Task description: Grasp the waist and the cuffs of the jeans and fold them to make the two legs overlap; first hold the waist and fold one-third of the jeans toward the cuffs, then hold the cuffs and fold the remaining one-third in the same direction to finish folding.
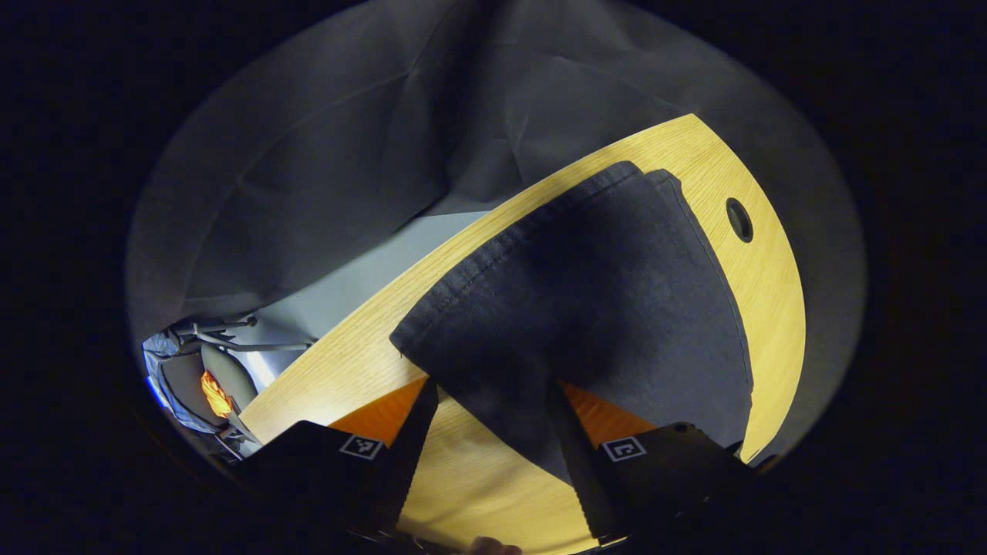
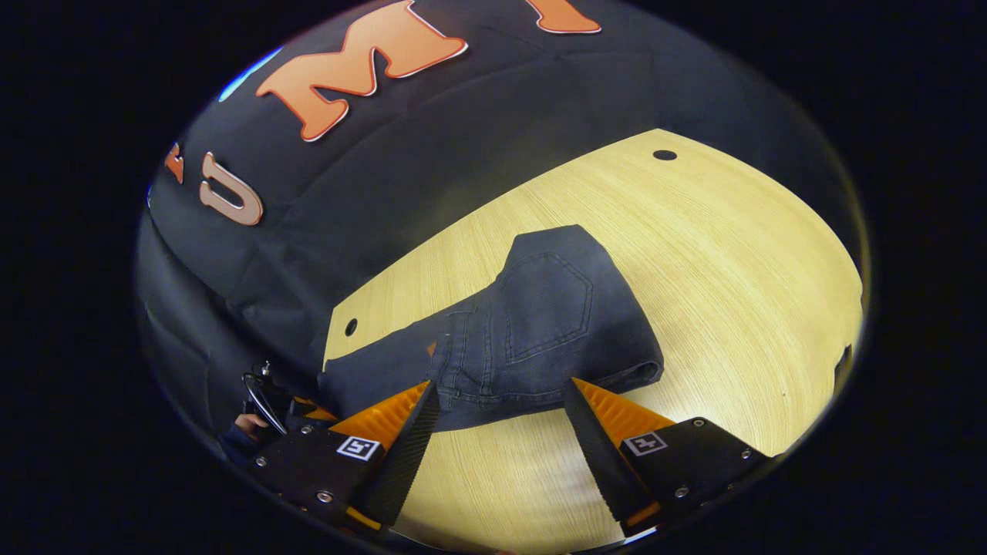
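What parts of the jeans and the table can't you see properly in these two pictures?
- Left gripper view: the near edge of the dark denim jeans runs behind the left gripper finger, so contact is unclear.
- Right gripper view: the waistband is half hidden by the right gripper, and the far leg is cut off behind it.
- Both views: the pale wooden table runs out of view at its near edge.
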